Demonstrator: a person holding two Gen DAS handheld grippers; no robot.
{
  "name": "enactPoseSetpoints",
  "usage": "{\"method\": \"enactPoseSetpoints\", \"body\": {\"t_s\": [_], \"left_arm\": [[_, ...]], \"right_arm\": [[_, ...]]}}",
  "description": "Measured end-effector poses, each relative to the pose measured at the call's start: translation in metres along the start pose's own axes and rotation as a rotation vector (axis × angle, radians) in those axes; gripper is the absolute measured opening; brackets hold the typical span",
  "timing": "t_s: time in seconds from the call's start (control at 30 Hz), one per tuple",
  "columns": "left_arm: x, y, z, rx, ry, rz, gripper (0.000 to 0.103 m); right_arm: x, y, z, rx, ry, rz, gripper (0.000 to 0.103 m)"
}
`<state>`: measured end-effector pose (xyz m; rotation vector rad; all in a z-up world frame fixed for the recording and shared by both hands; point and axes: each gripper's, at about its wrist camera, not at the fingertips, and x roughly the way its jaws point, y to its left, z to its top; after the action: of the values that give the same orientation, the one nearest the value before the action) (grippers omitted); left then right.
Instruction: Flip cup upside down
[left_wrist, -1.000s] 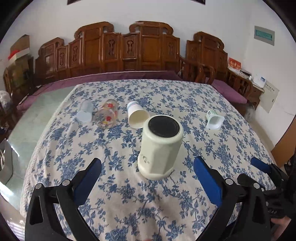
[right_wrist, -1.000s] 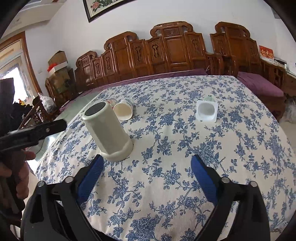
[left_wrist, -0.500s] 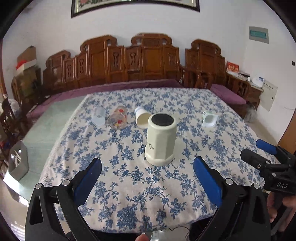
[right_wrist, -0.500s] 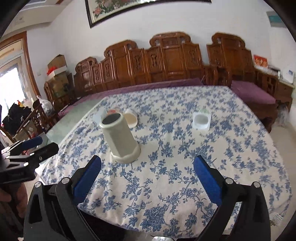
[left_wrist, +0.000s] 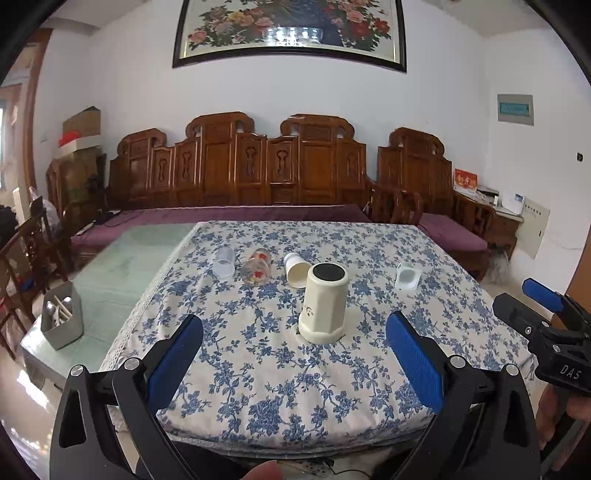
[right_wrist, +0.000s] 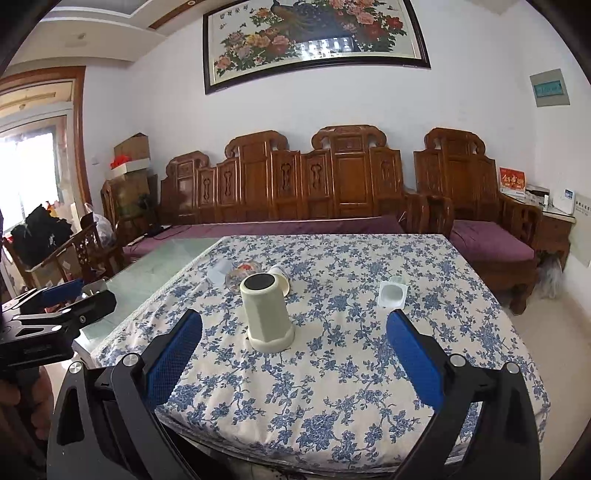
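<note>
- While both are spread wide and empty, left hand-held gripper (left_wrist: 294, 354) and right hand-held gripper (right_wrist: 294, 352) hang at the table's (left_wrist: 258, 387) near edge
- One cream cup (left_wrist: 325, 302) stands mouth-down mid-table; likely light, rigid, smooth, so grip its faceted sides midway
- Behind it lie four small cups

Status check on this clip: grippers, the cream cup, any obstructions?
Left gripper open, empty. Right gripper open, empty. Cream cup upside down on the tablecloth, nothing touching it. Path clear.
</note>
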<state>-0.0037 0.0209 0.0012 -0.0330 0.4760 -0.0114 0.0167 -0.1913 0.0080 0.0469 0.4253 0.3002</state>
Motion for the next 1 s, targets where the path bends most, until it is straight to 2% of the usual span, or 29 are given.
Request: {"method": "enactPoseSetpoints", "body": {"t_s": [1.0], "left_arm": [[-0.0105,0.0031,-0.0037,-0.012,-0.018,0.009,0.095]], "right_arm": [[0.0015,0.0006,-0.0039,0.013,0.005,0.002,0.1]]}}
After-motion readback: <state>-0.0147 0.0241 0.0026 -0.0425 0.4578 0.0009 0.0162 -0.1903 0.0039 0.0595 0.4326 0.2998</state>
